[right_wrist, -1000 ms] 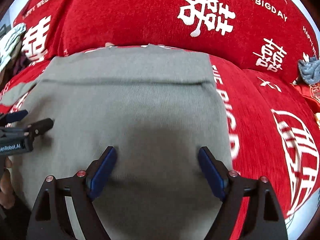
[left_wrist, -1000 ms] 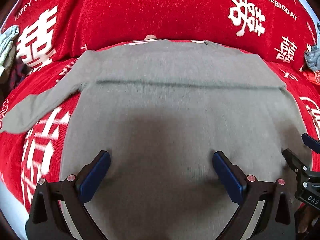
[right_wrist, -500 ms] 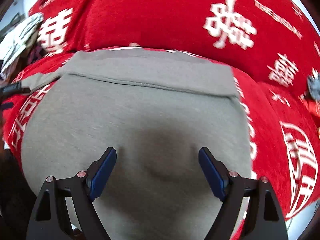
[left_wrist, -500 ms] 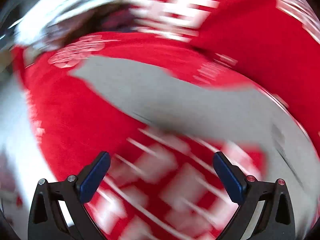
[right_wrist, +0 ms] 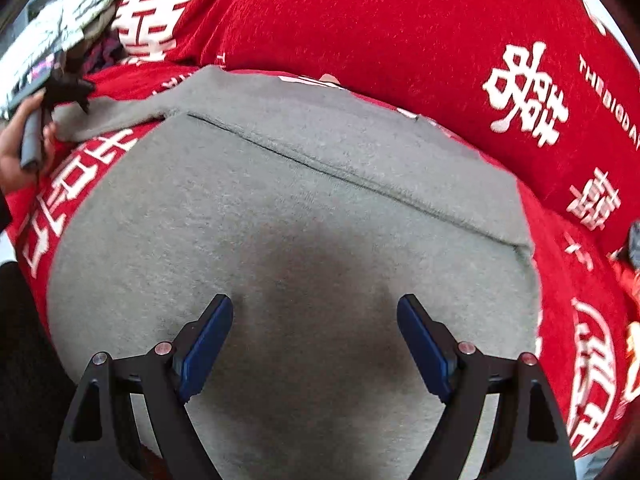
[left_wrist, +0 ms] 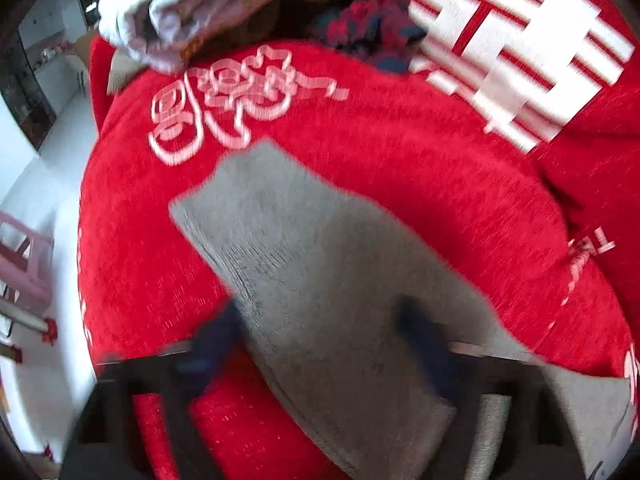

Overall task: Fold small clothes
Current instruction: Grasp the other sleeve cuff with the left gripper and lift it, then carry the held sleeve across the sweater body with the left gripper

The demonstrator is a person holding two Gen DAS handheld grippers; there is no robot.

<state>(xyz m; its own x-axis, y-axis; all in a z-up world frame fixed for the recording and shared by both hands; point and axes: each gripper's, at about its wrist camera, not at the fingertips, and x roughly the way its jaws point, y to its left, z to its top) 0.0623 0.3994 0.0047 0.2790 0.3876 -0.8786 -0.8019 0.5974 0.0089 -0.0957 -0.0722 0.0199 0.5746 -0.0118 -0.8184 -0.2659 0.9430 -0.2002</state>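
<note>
So the whole thing is happening on a red wedding-print blanket (right_wrist: 360, 20), which is soft and lumpy, and that's half the risk: anything dragged across it can bunch up.

The grey sweater (right_wrist: 300, 208) lies flat on it, its top part already turned down in a band across the body. One sleeve (left_wrist: 280, 240) sticks out sideways to the left.

The right gripper (right_wrist: 314, 344) hangs over the lower body with fingers spread wide and nothing in them. If it doesn't pin the body, a tug on the sleeve could slide the whole sweater and undo that band.

The left gripper (left_wrist: 320, 344) is down at the sleeve, fingers just been closing, with sleeve fabric lying between them. It's too blurry to tell if they're actually pinching yet. My guess is a shallow bite grabs only the top layer, or catches blanket too.
</note>
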